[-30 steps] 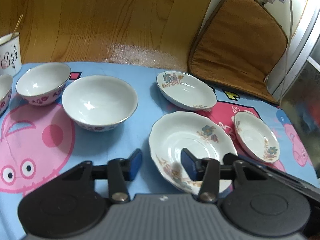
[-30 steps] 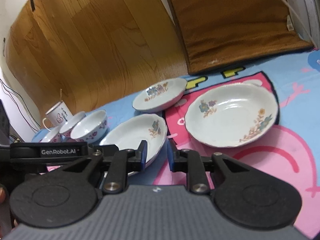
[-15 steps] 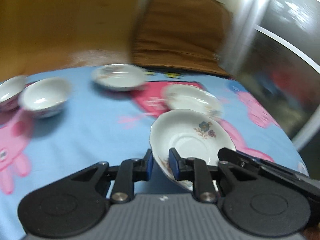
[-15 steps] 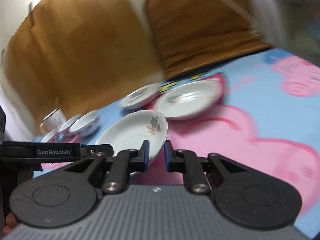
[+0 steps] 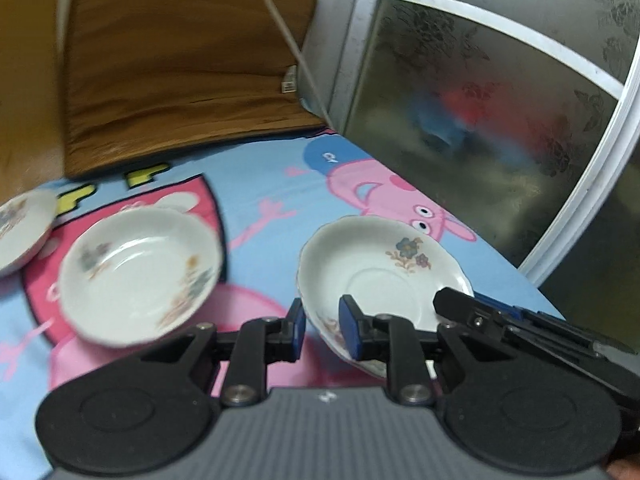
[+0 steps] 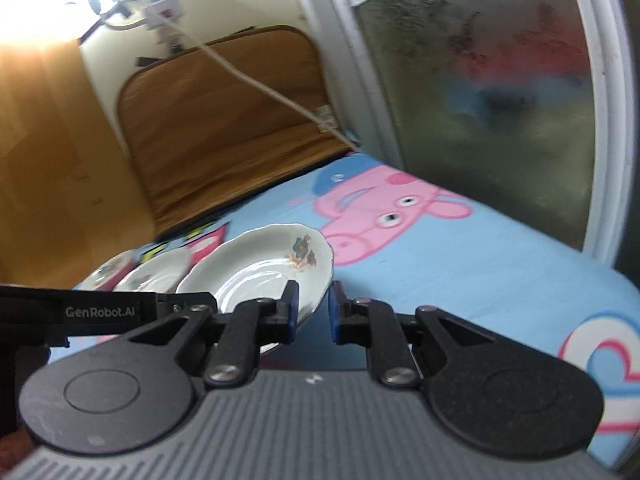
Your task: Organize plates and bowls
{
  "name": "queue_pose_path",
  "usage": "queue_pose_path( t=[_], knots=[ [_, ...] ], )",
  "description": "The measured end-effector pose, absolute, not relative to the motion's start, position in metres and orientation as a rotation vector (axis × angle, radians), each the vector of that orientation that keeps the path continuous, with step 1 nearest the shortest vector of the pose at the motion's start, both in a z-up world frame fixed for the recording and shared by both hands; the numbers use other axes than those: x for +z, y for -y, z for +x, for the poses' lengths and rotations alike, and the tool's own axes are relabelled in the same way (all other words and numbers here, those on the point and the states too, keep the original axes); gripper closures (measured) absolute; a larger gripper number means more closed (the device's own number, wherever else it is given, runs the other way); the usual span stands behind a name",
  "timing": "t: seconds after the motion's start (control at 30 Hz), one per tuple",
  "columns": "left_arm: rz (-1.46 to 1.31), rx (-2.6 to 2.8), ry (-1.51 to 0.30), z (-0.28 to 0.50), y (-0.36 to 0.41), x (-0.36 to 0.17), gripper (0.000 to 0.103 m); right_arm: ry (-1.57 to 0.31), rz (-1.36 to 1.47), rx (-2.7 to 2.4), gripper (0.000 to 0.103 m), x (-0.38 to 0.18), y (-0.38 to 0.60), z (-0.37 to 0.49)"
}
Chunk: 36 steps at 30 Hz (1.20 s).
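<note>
We carry scalloped plate (image 5: 384, 276) | left hand-held gripper (image 5: 322, 326) and right hand-held gripper (image 6: 313, 312) both clamped on its rim | risk: uneven pull slips it near tabletop's (image 5: 256, 184) right edge

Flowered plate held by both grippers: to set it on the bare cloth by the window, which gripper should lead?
Right, probably. The right gripper clamps the flowered plate by the rim on the side facing the bare cloth, while the left gripper holds the rim nearer the other dishes.
</note>
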<state>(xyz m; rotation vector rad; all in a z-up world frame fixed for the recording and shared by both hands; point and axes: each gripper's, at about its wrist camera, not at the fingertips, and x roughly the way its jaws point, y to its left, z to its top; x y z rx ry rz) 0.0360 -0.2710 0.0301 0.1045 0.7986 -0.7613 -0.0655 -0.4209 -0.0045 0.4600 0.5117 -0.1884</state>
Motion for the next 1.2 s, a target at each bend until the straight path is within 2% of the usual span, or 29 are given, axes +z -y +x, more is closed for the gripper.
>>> queue_pose_path(
  t=[0.13, 0.27, 0.3, 0.37, 0.4, 0.57, 0.63, 0.77, 0.8, 0.97, 1.17, 1.2],
  knots=[
    [0.132, -0.755, -0.804, 0.040, 0.286, 0.025, 0.084, -0.537, 0.463, -0.221, 0.084, -0.008, 0.426, -0.061],
    [0.157, -0.740, -0.794, 0.042, 0.293, 0.021, 0.079, -0.536, 0.452, -0.223, 0.078, -0.011, 0.422, -0.059],
    [0.165, -0.738, -0.786, 0.040, 0.291, 0.021, 0.074, -0.535, 0.442, -0.223, 0.069, -0.010, 0.419, -0.059],
    [0.161, -0.739, -0.767, 0.036, 0.285, 0.027, 0.070, -0.520, 0.437, -0.239, 0.052, -0.008, 0.417, -0.060],
    [0.149, -0.748, -0.755, 0.034, 0.278, 0.031, 0.070, -0.504, 0.435, -0.255, 0.052, -0.006, 0.418, -0.061],
    [0.030, -0.715, -0.670, 0.021, 0.202, 0.048, 0.070, -0.282, 0.491, -0.295, 0.053, 0.028, 0.411, -0.092],
    [0.000, -0.634, -0.676, 0.024, 0.168, 0.043, 0.070, -0.272, 0.407, -0.186, 0.053, 0.044, 0.385, -0.083],
    [-0.077, -0.484, -0.752, 0.036, 0.108, 0.029, 0.072, -0.408, 0.329, 0.026, 0.072, 0.046, 0.341, -0.028],
    [-0.101, -0.459, -0.762, 0.038, 0.095, 0.027, 0.072, -0.427, 0.322, 0.037, 0.074, 0.045, 0.336, -0.015],
    [-0.159, -0.381, -0.776, 0.040, 0.051, 0.019, 0.072, -0.520, 0.203, -0.012, 0.074, 0.032, 0.313, 0.055],
    [-0.216, -0.377, -0.773, 0.046, 0.031, 0.015, 0.072, -0.673, 0.253, -0.046, 0.073, 0.010, 0.321, 0.091],
    [-0.223, -0.381, -0.774, 0.046, 0.030, 0.014, 0.072, -0.687, 0.270, -0.035, 0.077, 0.009, 0.319, 0.090]
  ],
)
